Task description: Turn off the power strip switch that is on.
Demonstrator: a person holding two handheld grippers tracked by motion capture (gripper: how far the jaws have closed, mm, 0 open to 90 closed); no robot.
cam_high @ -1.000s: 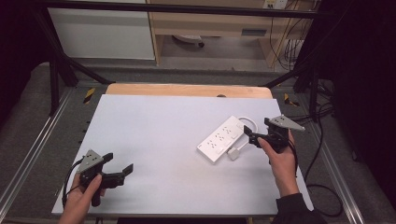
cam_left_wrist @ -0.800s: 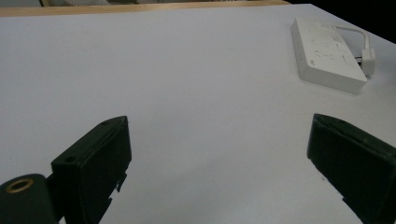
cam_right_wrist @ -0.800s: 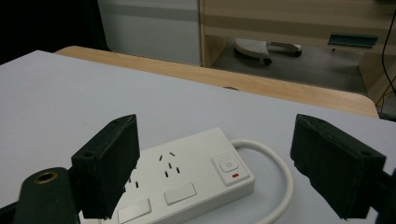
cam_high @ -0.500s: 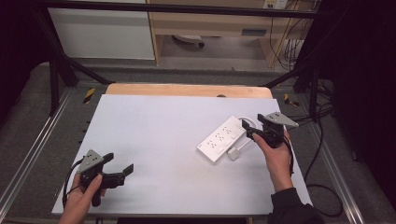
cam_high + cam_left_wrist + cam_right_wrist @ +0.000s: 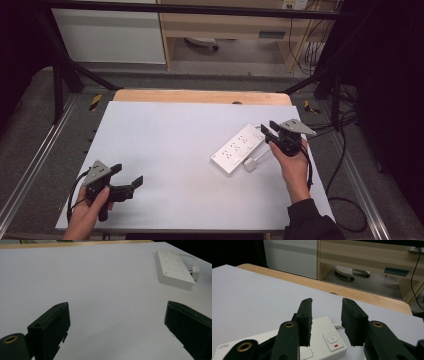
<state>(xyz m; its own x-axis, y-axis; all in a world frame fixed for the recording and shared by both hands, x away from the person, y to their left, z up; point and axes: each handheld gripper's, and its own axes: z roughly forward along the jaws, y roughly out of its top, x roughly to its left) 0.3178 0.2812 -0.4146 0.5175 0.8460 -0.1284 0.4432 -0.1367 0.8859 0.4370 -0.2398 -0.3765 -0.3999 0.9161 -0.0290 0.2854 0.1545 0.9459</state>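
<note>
Two grippers low over the table: left gripper [image 5: 129, 176] jaws wide, right gripper [image 5: 266, 132] jaws narrowing, empty, above power strip [image 5: 238, 149].

floor: grey carpet [image 5: 210, 67] beyond the jaws
furniture: white cabinet [image 5: 110, 35], wooden shelf unit [image 5: 240, 25]
light: dim, dark sides

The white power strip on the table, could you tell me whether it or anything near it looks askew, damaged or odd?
Nothing looks damaged. The white rectangular plastic power strip lies flat but diagonal to the edges of the white table, its white cord looped beside it with the plug unplugged. The right gripper hovers over its switch end, jaws just closing on nothing.
</note>
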